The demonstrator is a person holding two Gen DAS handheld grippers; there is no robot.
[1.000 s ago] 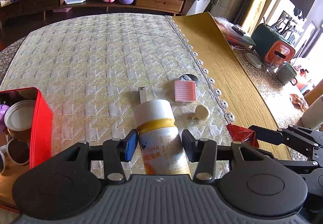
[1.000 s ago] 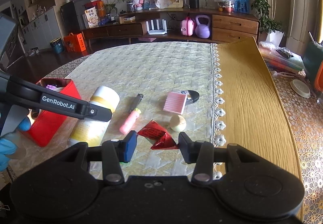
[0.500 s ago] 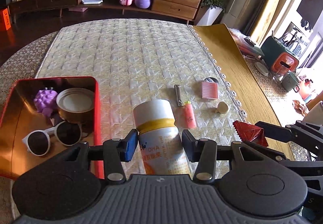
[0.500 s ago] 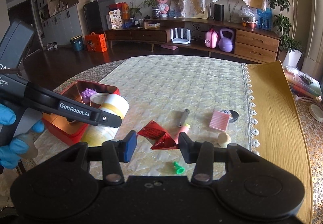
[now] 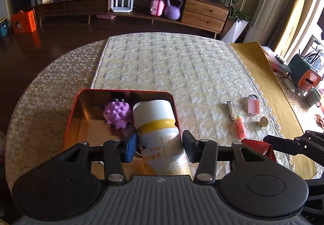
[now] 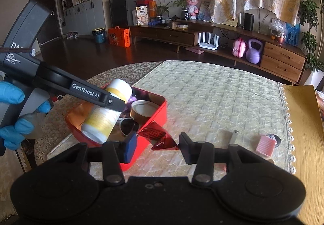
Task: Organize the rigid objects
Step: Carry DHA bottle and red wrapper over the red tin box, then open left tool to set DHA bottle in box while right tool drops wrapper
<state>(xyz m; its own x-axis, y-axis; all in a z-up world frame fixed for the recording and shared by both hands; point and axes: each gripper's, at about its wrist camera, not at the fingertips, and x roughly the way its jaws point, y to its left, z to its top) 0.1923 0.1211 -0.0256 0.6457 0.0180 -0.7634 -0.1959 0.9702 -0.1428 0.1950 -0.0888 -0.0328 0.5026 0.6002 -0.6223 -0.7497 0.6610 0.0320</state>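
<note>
My left gripper (image 5: 159,149) is shut on a white bottle with a yellow band (image 5: 156,115), held tilted above the open red tin (image 5: 121,91). From the right wrist view the same bottle (image 6: 105,117) hangs over the tin's near-left part, clamped by the left gripper (image 6: 113,101) in a blue-gloved hand (image 6: 12,123). My right gripper (image 6: 157,149) is shut on a crinkled red foil packet (image 6: 160,138), just off the tin's near-right wall (image 6: 160,115). Inside the tin lie a purple knobbly toy (image 5: 118,113), a round lidded can (image 6: 142,109) and sunglasses (image 6: 129,125).
On the quilted cloth to the right lie a nail clipper (image 5: 230,110), a pink tube (image 5: 240,126), a pink ribbed box (image 5: 253,105) and a small cream knob (image 5: 263,121). A yellow mat (image 5: 263,75) lies beyond the cloth's lace edge, with kitchenware far right.
Both grippers have swung left, each carrying its load. The bottle now hangs over the red tin, and the red packet has come up to the tin's right side.
</note>
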